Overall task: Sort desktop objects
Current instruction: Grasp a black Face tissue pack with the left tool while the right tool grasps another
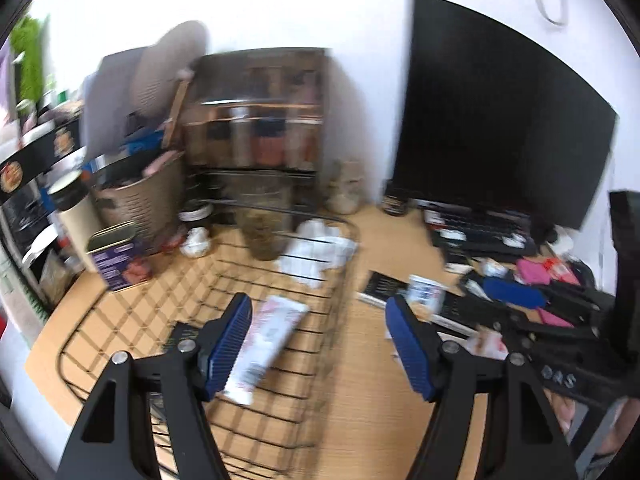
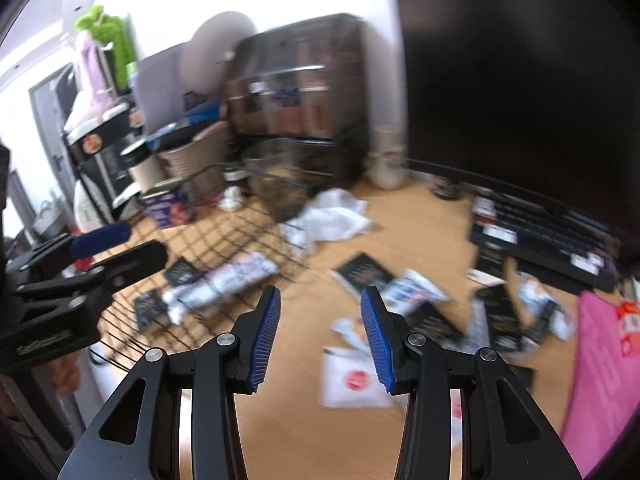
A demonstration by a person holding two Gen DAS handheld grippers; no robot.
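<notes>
On the wooden counter (image 2: 420, 216), a black wire basket (image 1: 336, 264) sits to the left with a white packet (image 1: 268, 340) lying in it. The left tool (image 1: 320, 344) hangs over the basket's right edge, jaws well apart and empty, the packet just beside its left pad. Further right, the right tool (image 2: 320, 328) hangs over bare counter, jaws parted and empty; a blue-and-white sachet (image 2: 412, 292) lies just beyond its right pad, among dark cards (image 2: 362, 272).
</notes>
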